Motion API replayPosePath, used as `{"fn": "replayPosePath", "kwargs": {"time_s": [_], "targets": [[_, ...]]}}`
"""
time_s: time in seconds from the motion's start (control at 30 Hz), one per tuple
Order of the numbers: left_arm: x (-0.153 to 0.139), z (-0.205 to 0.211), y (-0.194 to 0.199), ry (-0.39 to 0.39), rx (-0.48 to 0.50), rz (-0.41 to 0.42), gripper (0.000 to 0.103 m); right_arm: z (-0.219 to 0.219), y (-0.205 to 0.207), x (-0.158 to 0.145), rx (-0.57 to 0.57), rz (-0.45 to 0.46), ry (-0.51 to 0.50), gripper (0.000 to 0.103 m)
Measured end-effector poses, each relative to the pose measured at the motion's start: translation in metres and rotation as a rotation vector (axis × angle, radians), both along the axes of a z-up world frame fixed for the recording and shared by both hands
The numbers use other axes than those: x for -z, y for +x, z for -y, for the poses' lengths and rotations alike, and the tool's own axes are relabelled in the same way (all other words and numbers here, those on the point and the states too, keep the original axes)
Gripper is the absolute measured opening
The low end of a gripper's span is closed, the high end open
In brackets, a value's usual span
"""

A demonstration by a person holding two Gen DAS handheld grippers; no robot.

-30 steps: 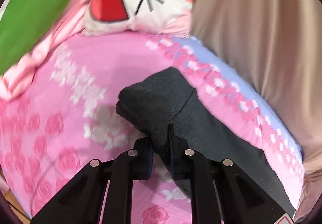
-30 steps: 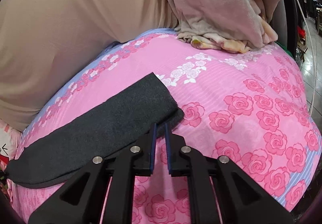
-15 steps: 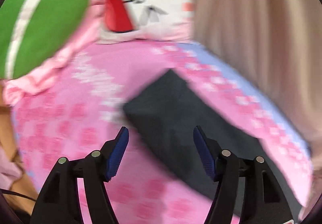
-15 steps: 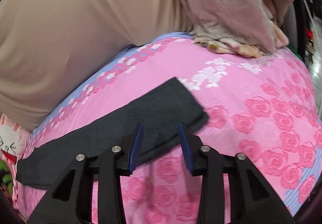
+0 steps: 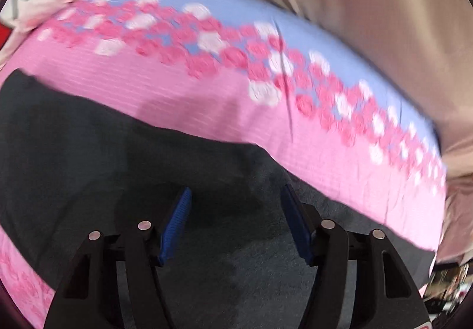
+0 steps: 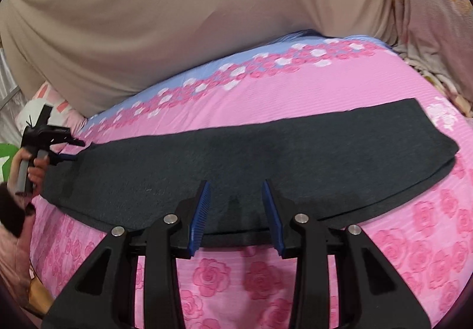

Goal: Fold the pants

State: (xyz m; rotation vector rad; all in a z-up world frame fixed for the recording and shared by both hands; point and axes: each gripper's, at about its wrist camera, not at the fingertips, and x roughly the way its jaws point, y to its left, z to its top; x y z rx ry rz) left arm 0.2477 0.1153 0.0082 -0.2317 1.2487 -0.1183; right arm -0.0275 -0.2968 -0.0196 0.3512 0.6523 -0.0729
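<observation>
The dark grey pants [image 6: 266, 157] lie flat as one long folded strip across the pink rose bedsheet [image 6: 295, 98]. My right gripper [image 6: 236, 210] is open and empty, its blue pads over the strip's near edge at mid-length. My left gripper [image 5: 235, 219] is open and empty, low over the pants [image 5: 118, 181]. It also shows in the right wrist view [image 6: 66, 150], held in a hand at the strip's left end.
A beige curtain [image 6: 162, 12] hangs along the far side of the bed. A cartoon pillow [image 6: 47, 98] and a green cushion [image 6: 6, 154] sit at the left. A crumpled floral blanket [image 6: 431, 18] is piled at the right.
Both grippers let go of the pants ends and opened wide. The right one moved left to the strip's middle. The left one swung round and dropped low over the fabric.
</observation>
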Motion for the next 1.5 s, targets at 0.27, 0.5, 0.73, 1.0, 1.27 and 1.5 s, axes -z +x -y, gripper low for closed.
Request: {"fn": "replayPosePath", "kwargs": {"time_s": [0.27,0.5,0.73,1.0,1.27,1.5], "targets": [[0.017,0.037,0.031,0.265,0.002,0.089,0.041,-0.006,0.008,0.006,-0.015,-0.031,0.014,0.04],[-0.01,0.018,0.015,0.129,-0.047,0.186,0.037,0.013,-0.005,-0.002,0.038,0.028,0.055,0.047],[-0.076,0.016,-0.101,0.257,-0.026,0.541,0.083,0.105,-0.053,-0.012,0.32,0.005,0.022,0.051],[-0.04,0.031,-0.19,0.218,0.03,0.564,0.086,0.185,-0.079,-0.003,0.459,-0.029,0.065,0.052],[-0.01,0.071,-0.226,0.354,0.115,0.522,0.086,0.194,-0.077,-0.014,0.455,-0.005,0.043,0.01],[0.007,0.091,-0.24,0.358,0.161,0.504,0.086,0.207,-0.082,0.029,0.448,-0.15,0.155,0.013]]}}
